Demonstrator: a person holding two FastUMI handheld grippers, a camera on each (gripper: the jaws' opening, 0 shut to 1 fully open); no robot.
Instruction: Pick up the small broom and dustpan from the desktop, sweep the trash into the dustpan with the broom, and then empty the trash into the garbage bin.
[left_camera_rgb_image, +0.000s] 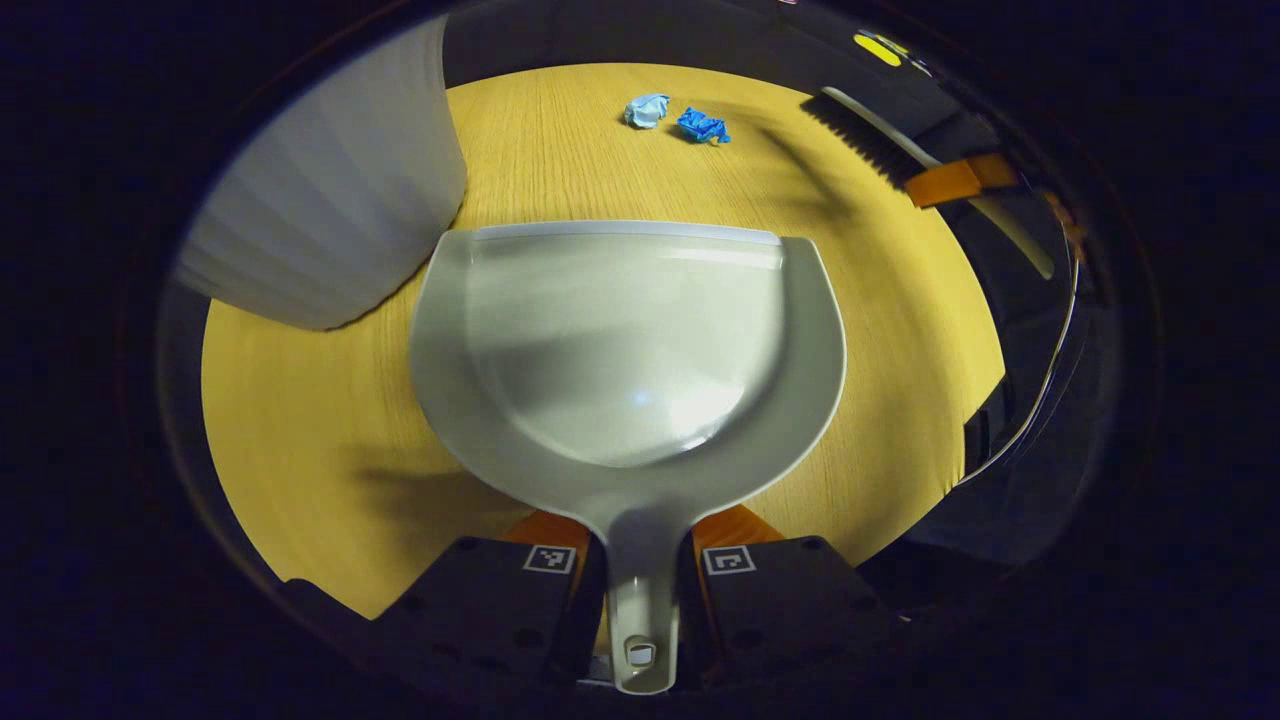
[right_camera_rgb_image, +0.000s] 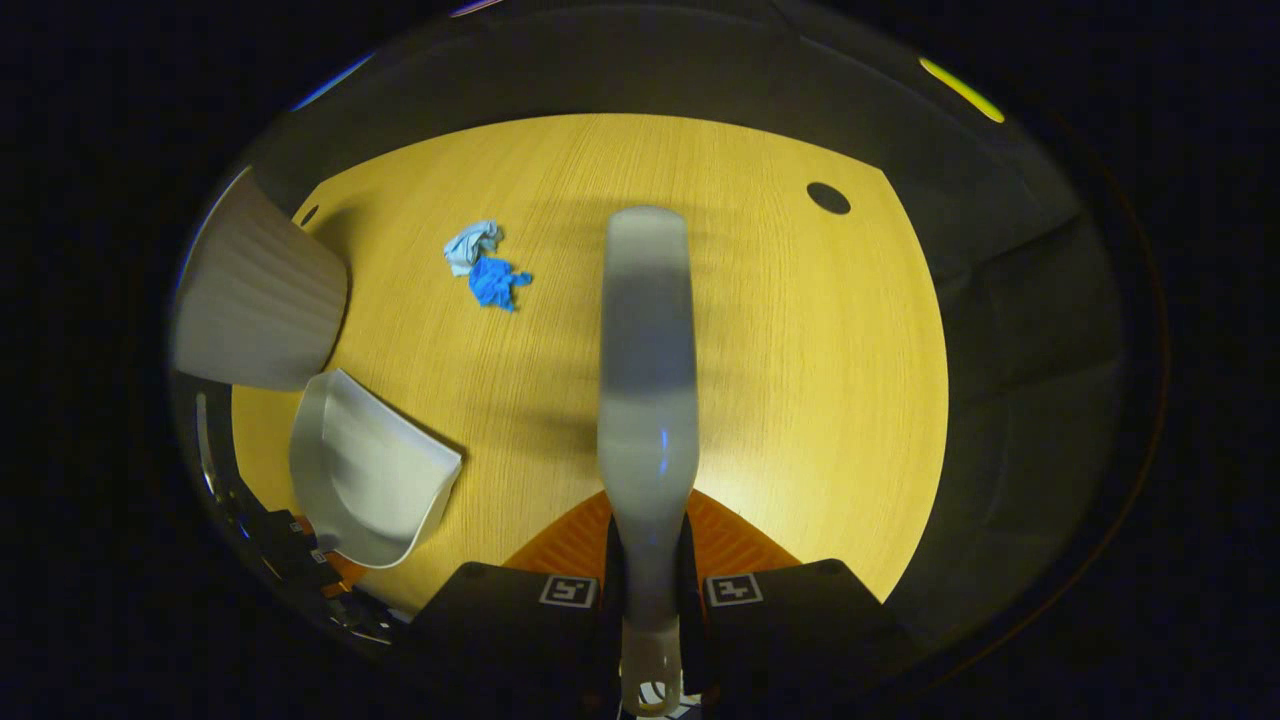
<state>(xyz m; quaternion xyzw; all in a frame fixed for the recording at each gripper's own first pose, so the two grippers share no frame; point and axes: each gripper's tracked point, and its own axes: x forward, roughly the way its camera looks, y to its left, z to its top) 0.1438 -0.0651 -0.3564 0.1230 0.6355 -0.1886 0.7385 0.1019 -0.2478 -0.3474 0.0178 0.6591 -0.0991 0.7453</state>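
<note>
In the left gripper view, the left gripper has both its fingers pressed on the narrow handle of the dustpan, one on each side. The pan points forward, its flat front lip toward the trash.

In the right gripper view, the right gripper is closed on the handle of the broom, which stretches straight forward above the desktop. From the left gripper view the bristles of the broom show at the upper right, above the far edge of the desk.

Ahead of the dustpan lie two pieces of trash, side by side and nearly touching — a pale blue crumpled paper and a bright blue crumpled wrapper. Between the pan's lip and them the wood is bare.

The white garbage bin stands just to the left of the dustpan, close to its rim. To the right of the broom the desktop is open up to its edge — there is a dark round hole near the far right corner.
</note>
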